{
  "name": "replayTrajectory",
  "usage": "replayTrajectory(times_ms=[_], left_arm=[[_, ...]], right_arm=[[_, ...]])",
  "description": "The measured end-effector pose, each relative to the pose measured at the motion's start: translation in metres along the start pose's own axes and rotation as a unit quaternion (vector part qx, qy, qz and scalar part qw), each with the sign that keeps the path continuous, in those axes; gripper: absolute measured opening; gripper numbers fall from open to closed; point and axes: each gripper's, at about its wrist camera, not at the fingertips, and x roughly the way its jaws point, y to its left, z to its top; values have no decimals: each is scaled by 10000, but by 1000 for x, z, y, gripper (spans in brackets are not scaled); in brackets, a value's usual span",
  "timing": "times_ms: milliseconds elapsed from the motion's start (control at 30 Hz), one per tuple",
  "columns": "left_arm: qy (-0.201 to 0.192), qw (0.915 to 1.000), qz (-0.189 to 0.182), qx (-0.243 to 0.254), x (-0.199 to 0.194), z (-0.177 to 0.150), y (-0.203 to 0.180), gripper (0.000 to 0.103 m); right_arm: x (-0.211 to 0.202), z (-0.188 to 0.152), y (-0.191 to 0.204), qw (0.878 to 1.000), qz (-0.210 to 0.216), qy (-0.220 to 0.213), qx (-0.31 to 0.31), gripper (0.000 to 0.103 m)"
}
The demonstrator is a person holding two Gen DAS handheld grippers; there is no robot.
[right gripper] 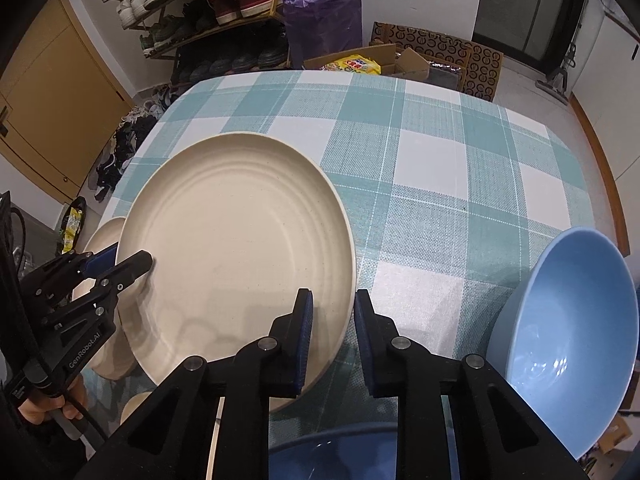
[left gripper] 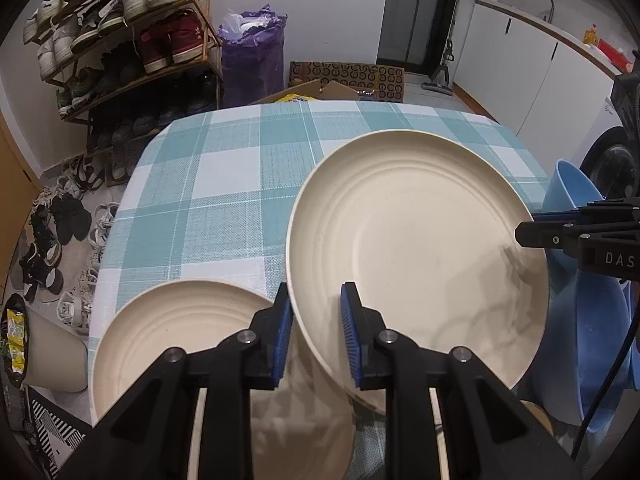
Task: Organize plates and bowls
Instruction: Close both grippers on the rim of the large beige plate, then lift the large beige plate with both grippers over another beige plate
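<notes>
A: Where was the cream plate [left gripper: 420,240]?

B: Tilted above the bench [left gripper: 224,184], near a second plate [left gripper: 176,328] and a blue bowl [right gripper: 572,340]. The left gripper [left gripper: 316,336] and right gripper [right gripper: 333,336] were both clamped on its rim, opposite sides.

A: Handling?

B: Probably stiff, light and smooth; rim grips suit it. The checked cloth looked soft; a shoe rack [left gripper: 120,40] stood behind.

I count 2 cream plates: 1 large plate [left gripper: 420,248] tilted off the tabletop [left gripper: 224,184] at centre, and 1 lower plate [left gripper: 168,340] at the near left. I count 2 blue bowls: 1 right bowl [right gripper: 568,340] and 1 near bowl [right gripper: 332,456].
</notes>
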Motion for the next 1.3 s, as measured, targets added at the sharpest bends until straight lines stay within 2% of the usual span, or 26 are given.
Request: replayTrajectory(times_ms=[800,1300], left_arm=[[-463,9987,180,-73,-80,-28,-6,22],[-603,9978,254,-50,-106,-57,-14,22]], right_arm=[[-80,-40,33,9982,137,-496,-305,21],[-95,-77,40,9973,223,-581,-392,21]])
